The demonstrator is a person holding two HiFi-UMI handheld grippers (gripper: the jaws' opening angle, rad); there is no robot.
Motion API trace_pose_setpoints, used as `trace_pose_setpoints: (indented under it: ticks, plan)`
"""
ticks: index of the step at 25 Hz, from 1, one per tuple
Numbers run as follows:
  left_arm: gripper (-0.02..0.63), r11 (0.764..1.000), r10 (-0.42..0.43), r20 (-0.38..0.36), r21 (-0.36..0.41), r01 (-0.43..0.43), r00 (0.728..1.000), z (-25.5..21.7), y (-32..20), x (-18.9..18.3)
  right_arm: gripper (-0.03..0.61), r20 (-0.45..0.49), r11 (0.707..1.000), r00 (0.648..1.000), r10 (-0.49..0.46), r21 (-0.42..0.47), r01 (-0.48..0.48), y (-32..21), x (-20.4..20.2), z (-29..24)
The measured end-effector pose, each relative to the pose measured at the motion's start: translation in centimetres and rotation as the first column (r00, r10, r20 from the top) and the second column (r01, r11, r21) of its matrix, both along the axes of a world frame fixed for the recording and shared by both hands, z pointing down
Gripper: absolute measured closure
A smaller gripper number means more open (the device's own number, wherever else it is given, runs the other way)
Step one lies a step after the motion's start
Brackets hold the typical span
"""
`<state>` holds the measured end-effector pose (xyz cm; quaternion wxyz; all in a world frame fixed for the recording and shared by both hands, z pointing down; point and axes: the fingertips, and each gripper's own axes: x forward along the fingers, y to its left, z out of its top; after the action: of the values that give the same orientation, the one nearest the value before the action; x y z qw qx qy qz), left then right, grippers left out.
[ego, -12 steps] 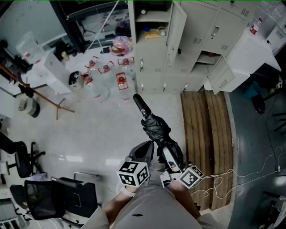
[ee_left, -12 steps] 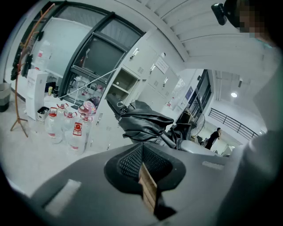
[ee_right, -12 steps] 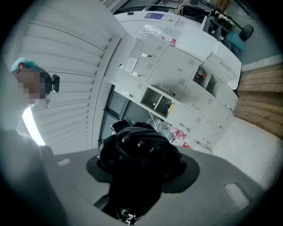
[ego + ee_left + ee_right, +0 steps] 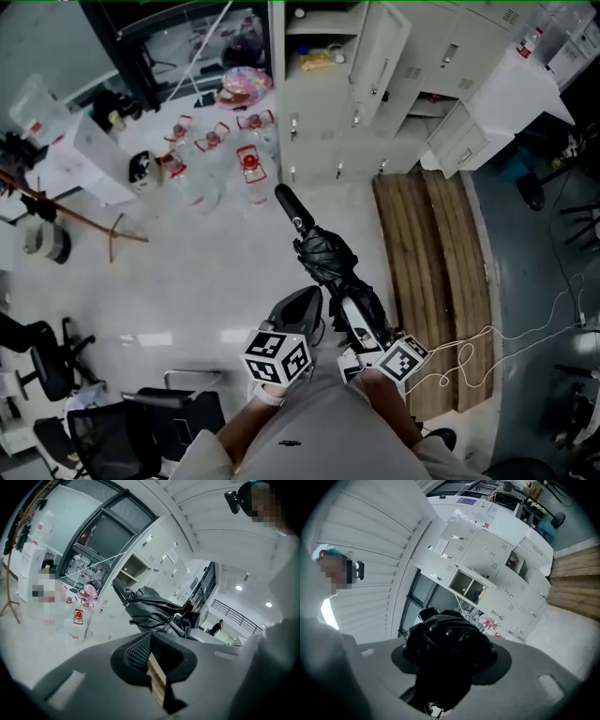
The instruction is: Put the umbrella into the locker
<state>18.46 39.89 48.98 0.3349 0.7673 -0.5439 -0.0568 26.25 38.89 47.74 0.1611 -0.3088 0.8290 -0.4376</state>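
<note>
A folded black umbrella (image 4: 324,255) points its straight handle (image 4: 290,208) toward the grey lockers (image 4: 323,122). My right gripper (image 4: 362,321) is shut on the umbrella's bundled canopy, which fills the jaws in the right gripper view (image 4: 449,644). One upper locker compartment (image 4: 317,52) stands open with small items inside; the same compartment shows ahead in the right gripper view (image 4: 470,587). My left gripper (image 4: 302,309) rides just left of the umbrella, shut, with nothing between its jaws (image 4: 151,657). The left gripper view has the umbrella (image 4: 154,609) ahead and to the right.
Several clear water jugs with red labels (image 4: 246,161) stand on the floor left of the lockers. A strip of wooden planking (image 4: 433,281) runs along the right. More locker doors (image 4: 487,122) hang open at upper right. Black office chairs (image 4: 122,433) and a white cable (image 4: 480,345) lie near me.
The floor and lockers have slid slightly up and left in the head view. Both grippers keep their pose, the umbrella still in the right one.
</note>
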Motion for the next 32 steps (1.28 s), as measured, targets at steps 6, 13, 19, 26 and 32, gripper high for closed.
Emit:
trace_pose_setpoints:
  ticks: [6,13,19,26,32]
  plan:
    - [0.603,1.0,0.021,0.019,0.016,-0.021,1.0,-0.1,-0.4,-2.0,0.33,0.043,0.999,0.998,0.048,-0.002,-0.048,-0.5,-1.2,-0.6]
    - [0.603,0.999,0.042,0.076,0.031,-0.044,0.996,0.0,-0.8,-3.8,0.33,0.047,0.999,0.998,0.037,-0.004,-0.036,-0.7,-3.9,-0.6]
    - [0.603,1.0,0.031,0.075,0.004,-0.031,0.997,0.7,-1.7,-5.2,0.33,0.05,0.999,0.998,0.039,-0.037,-0.037,-2.2,-4.7,0.1]
    - [0.603,0.998,0.037,0.084,-0.044,-0.033,0.996,2.1,-3.7,-5.8,0.328,0.076,0.998,0.997,0.034,-0.063,-0.029,-5.1,-5.0,1.1]
    - [0.603,0.998,0.047,0.109,-0.04,-0.043,0.993,1.6,-8.1,-6.7,0.328,0.082,0.997,0.996,0.034,-0.066,-0.029,-8.9,-5.1,0.7]
